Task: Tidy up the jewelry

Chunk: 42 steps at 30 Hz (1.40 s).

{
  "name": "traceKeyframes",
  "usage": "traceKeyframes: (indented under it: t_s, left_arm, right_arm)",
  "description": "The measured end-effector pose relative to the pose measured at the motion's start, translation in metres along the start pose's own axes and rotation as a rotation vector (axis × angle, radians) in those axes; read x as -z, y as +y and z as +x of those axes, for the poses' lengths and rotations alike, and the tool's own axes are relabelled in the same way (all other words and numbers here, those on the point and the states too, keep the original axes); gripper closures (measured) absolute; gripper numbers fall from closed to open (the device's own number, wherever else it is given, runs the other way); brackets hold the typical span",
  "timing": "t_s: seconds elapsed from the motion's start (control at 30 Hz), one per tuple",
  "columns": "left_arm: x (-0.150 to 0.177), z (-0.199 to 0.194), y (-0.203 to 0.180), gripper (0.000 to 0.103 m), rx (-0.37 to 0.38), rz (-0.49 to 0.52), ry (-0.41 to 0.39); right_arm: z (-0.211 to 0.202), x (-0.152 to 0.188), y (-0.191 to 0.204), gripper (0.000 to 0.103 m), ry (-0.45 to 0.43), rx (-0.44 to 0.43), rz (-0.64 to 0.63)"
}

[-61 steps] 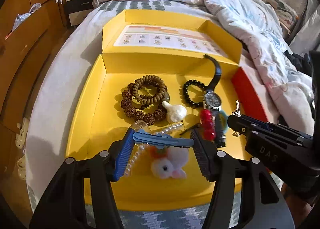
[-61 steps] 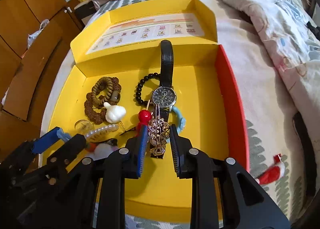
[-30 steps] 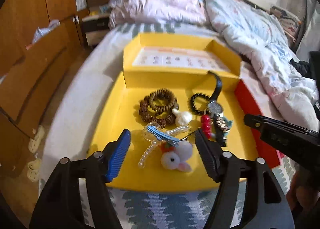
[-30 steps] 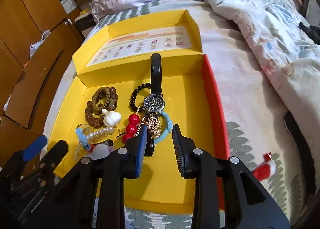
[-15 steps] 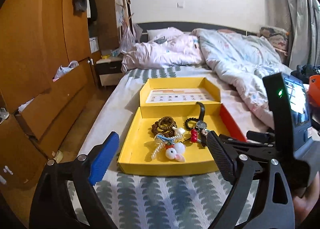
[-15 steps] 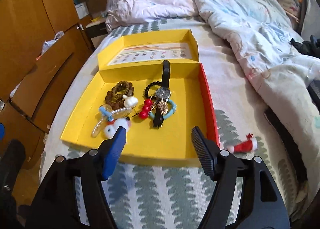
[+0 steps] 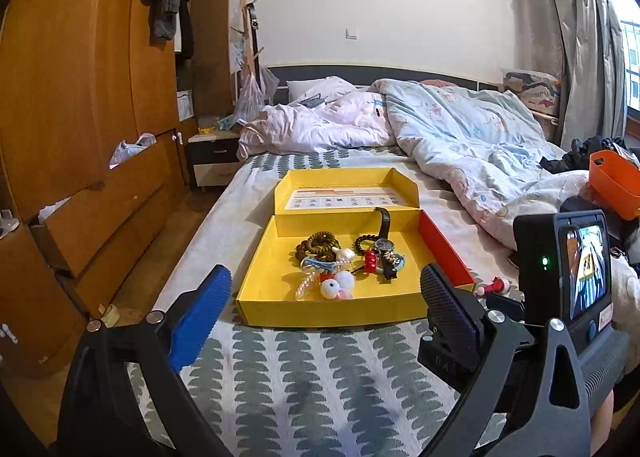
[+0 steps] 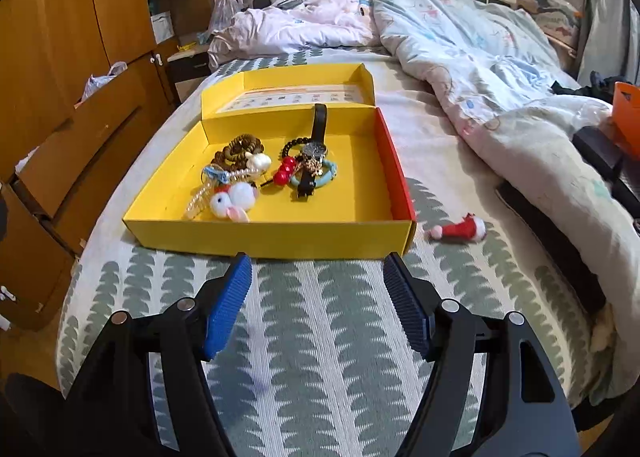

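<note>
Box (image 8: 280, 235), yellow card with one red wall, sits mid-bed (image 8: 320, 337), lid flap folded back toward the pillows. Jewelry lies heaped at the box centre: wooden beads (image 8: 240, 149), watch (image 8: 314, 149), red beads (image 8: 285, 171), pearl string (image 8: 200, 193), white pompom (image 8: 240, 195). Box floor is bare along its near and right walls. Left gripper (image 7: 324, 297) has just been opening, jaws wide, nothing between. Right gripper (image 8: 318, 297) likewise released, empty. Both hang over bare leaf-print sheet near the foot edge. Red toy (image 8: 460, 231) lies beside the box's right corner.
</note>
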<state>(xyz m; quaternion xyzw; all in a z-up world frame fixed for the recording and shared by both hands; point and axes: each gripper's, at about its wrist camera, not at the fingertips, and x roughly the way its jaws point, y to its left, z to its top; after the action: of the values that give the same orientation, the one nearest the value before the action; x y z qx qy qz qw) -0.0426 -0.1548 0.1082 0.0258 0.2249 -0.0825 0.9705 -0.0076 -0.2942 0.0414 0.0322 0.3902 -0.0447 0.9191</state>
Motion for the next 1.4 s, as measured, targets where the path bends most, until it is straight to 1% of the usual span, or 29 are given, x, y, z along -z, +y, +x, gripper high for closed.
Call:
traceKeyframes:
  t_s: [0.07,0.1,0.2,0.67,1.07,1.23,1.4]
  left_arm:
    - [0.004,-0.001,0.001,0.006,-0.002,-0.009,-0.002]
    - [0.005,0.000,0.001,0.006,-0.002,-0.012,0.000]
    - [0.010,0.001,0.000,0.006,-0.004,-0.017,0.012]
    - [0.016,0.011,0.004,0.006,-0.028,-0.024,0.033]
    - [0.019,0.031,0.027,0.006,-0.069,-0.061,0.089]
    - [0.020,0.036,0.027,0.006,-0.050,-0.054,0.103]
    - [0.023,0.048,0.020,0.006,-0.061,-0.018,0.154]
  right_arm:
    - [0.001,0.004,0.005,0.030,0.012,0.013,-0.027]
    - [0.001,0.005,0.007,0.026,0.011,0.023,-0.036]
    - [0.000,0.008,0.008,0.022,-0.003,0.050,-0.045]
    - [-0.004,0.012,0.001,0.021,-0.007,0.060,-0.042]
    - [0.002,0.016,-0.002,0.021,0.006,0.061,-0.046]
    - [0.003,0.016,0.000,0.021,0.007,0.065,-0.055]
    - [0.005,0.017,-0.001,0.015,-0.003,0.068,-0.061]
